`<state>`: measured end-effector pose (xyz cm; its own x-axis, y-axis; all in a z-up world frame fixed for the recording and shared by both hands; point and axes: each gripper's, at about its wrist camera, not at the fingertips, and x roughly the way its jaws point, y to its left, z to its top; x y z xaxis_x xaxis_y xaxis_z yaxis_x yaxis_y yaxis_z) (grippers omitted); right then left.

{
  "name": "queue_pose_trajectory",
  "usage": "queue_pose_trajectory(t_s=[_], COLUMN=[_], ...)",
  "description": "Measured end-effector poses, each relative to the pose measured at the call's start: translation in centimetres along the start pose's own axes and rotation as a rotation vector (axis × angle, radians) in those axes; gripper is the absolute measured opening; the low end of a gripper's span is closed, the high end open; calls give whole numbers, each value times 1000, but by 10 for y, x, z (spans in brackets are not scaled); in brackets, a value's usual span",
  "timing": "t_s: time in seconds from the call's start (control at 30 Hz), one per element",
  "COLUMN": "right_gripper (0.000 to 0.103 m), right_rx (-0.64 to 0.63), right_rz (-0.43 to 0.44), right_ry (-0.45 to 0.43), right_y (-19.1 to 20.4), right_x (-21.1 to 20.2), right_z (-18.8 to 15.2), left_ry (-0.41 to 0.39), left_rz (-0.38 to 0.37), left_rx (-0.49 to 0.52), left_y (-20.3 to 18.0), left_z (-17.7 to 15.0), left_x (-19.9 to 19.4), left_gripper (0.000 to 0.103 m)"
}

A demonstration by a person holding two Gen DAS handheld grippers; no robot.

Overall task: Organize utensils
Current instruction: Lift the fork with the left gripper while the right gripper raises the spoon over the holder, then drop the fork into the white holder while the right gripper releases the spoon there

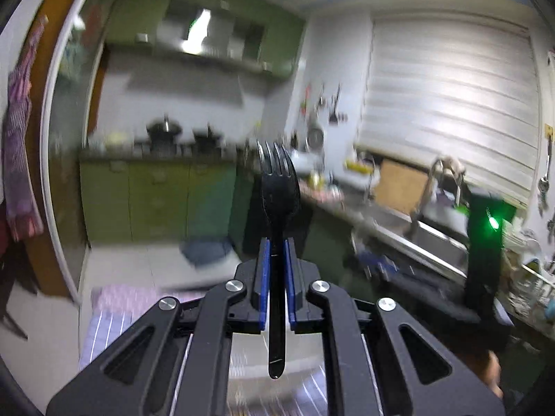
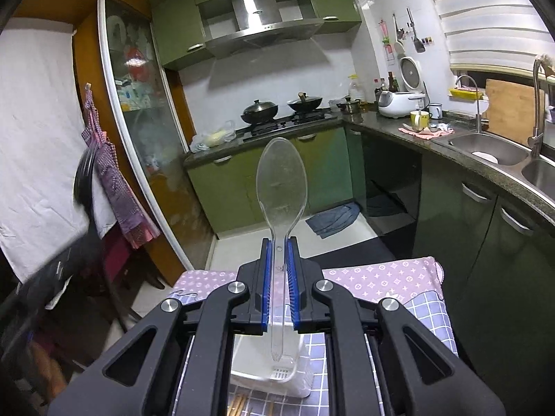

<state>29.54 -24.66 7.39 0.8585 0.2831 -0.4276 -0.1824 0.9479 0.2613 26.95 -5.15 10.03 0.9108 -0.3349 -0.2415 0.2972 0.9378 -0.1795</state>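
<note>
Your left gripper [image 1: 277, 270] is clamped on a black plastic fork [image 1: 278, 204], its blue-lined pads [image 1: 265, 270] pressing the handle from both sides. The fork stands upright, tines pointing up, with the handle's end hanging below the jaws over a pale container whose shape is blurred here. Below that lies a striped lilac cloth [image 1: 114, 308]. The whole left view is smeared; beyond the fork you can make out green cabinets, a stove with dark pots, a steel sink [image 1: 426, 239] to the right and white window blinds [image 1: 447, 104].

Your right gripper [image 2: 278, 270] is closed on a clear plastic spoon [image 2: 281, 187], the blue pads [image 2: 266, 277] squeezing its handle just below the bowl. The spoon is upright, bowl on top, and the tip of its handle hangs just above or inside a white plastic utensil holder [image 2: 274, 378]; which, you cannot tell. The holder sits on a purple checked cloth [image 2: 426, 315] that overlaps a pink patterned cloth [image 2: 378, 274]. Wooden chopsticks [image 2: 236, 404] show at the bottom edge, beside the holder. Farther out are green kitchen cabinets [image 2: 222, 180], a gas stove with two black woks [image 2: 260, 109], a white rice cooker [image 2: 402, 100], a yellow mug [image 2: 418, 119] and a double steel sink [image 2: 499, 149].
</note>
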Motion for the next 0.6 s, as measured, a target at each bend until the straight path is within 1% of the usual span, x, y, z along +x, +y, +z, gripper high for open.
queue_pose_trajectory(t_s=[0.07, 0.17, 0.23, 0.3, 0.4, 0.5, 0.6], right_gripper=[10, 10, 10, 10, 10, 10, 10], right_rx=[-8, -42, -61, -69, -68, -71, -83], right_rz=[-4, -18, -19, -17, -17, -15, -23], right_ry=[1, -7, -5, 1, 14, 36, 50], right_y=[-2, 1, 3, 4, 2, 1, 2], right_x=[3, 8, 13, 17, 24, 29, 31], right_z=[-7, -16, -22, -30, -41, -51, -62], left_ry=[-75, -102, -86, -47, 5, 65, 100], left_rz=[34, 73, 95, 112, 121, 114, 108], left_rx=[31, 63, 79, 91, 104, 102, 107], left_y=[-3, -8, -8, -5, -1, 5, 7], left_z=[-9, -25, -36, -49, -61, -73, -83], left_x=[15, 37, 47, 59, 62, 60, 54], left_gripper=[8, 8, 8, 8, 8, 16, 21])
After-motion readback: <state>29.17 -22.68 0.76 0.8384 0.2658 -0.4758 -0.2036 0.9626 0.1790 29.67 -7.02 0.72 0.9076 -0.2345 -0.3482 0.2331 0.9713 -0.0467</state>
